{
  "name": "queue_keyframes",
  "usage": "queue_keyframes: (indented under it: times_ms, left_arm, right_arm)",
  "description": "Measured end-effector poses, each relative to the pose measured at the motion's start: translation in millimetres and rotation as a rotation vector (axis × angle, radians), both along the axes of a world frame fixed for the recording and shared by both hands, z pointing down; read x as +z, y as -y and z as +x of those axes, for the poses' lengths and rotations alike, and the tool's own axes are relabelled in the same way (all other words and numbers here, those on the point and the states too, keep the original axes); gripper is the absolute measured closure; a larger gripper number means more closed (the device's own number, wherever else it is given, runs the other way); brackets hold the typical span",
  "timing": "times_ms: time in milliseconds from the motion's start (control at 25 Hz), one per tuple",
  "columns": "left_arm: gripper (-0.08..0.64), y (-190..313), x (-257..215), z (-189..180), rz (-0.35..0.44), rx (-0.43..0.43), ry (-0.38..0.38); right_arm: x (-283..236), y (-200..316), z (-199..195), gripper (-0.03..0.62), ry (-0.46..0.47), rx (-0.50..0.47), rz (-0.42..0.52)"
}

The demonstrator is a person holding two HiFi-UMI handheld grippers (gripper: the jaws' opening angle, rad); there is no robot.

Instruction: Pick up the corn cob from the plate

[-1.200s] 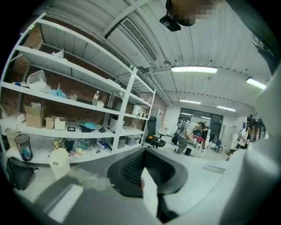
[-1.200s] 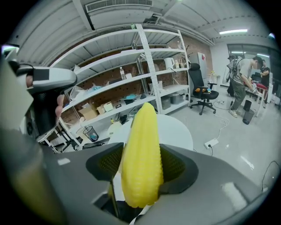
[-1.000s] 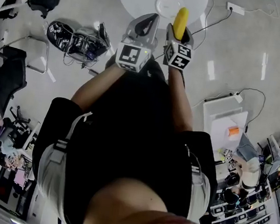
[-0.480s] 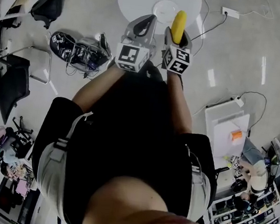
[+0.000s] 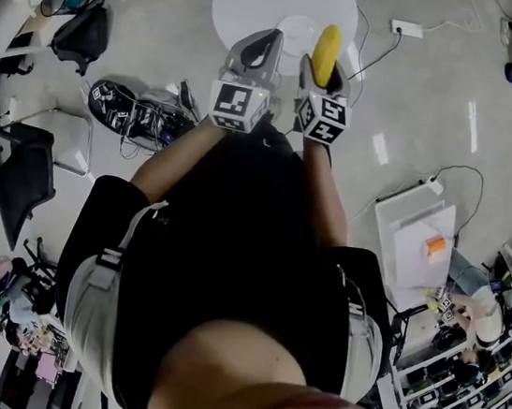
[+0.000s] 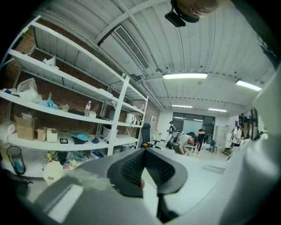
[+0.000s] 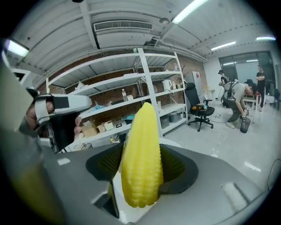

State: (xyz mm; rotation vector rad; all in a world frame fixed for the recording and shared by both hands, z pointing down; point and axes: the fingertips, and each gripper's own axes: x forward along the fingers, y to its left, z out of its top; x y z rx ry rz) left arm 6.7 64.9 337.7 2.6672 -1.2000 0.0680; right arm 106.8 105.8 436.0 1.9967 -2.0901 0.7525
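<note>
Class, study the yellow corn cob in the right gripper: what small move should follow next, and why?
Probably carry the yellow corn cob slightly aside, grip firm: the fingers of the right gripper clamp it, tip up, raised clear of the round white plate.

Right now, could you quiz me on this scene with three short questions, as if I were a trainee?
1. What does the right gripper hold? A corn; B banana; C nothing.
2. True or false: the corn lies on the plate.
3. Which gripper holds nothing?
Key: 1 A; 2 false, it is held up above the plate; 3 the left gripper, jaws together.
</note>
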Motion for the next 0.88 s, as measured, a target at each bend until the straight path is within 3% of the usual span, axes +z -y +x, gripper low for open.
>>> queue_keyframes:
  times_ms: [880]
  left_arm:
    - [0.554, -39, -17, -41, 0.029, 0.054, -0.055]
  right_arm:
    - [-62, -39, -40, 0.331, -0.043, 0.044, 0.122]
